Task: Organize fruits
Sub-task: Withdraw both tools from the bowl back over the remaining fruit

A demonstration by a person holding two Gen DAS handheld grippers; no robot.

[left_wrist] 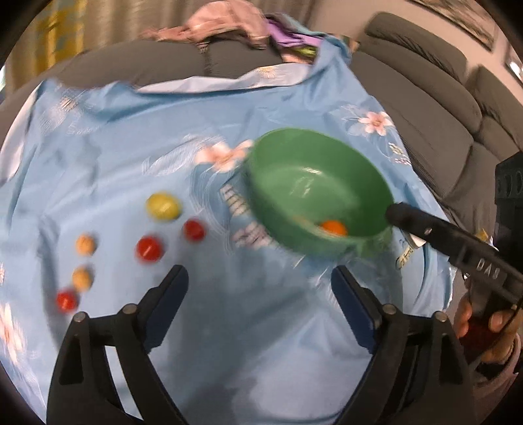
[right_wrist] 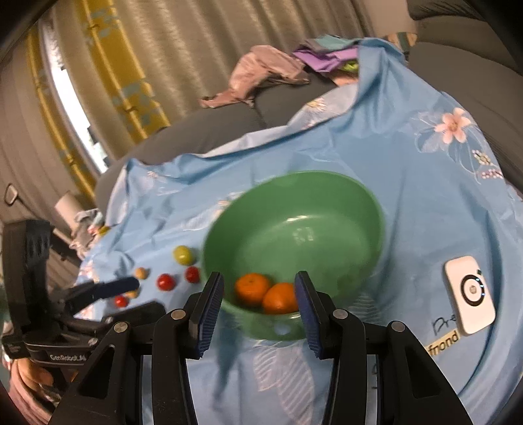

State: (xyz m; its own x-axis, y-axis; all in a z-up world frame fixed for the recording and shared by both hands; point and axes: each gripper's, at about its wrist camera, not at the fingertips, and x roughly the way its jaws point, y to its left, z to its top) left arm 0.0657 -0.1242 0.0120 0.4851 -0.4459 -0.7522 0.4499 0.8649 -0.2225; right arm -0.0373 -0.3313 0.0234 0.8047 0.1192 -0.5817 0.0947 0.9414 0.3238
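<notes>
A green bowl [right_wrist: 369, 229] stands on the blue floral cloth [right_wrist: 408, 183] and holds two oranges [right_wrist: 251, 288]. Only one orange [left_wrist: 333, 228] shows in the left wrist view, inside the bowl [left_wrist: 294, 140]. Left of the bowl lie a yellow fruit [left_wrist: 162, 206], three small red fruits [left_wrist: 149, 248] and two tan ones [left_wrist: 86, 244]. My left gripper [left_wrist: 260, 274] stands wide open over bare cloth, between the loose fruits and the bowl, with nothing in it. My right gripper [right_wrist: 258, 281] hovers at the bowl's near rim, jaws partly apart, holding nothing.
A white device [right_wrist: 470, 294] lies on the cloth right of the bowl. Crumpled clothes [left_wrist: 228, 23] sit on the grey sofa [left_wrist: 425, 108] behind the cloth. A person's hand [left_wrist: 470, 320] holds the right gripper at the frame's right edge. Curtains [right_wrist: 147, 49] hang at the back.
</notes>
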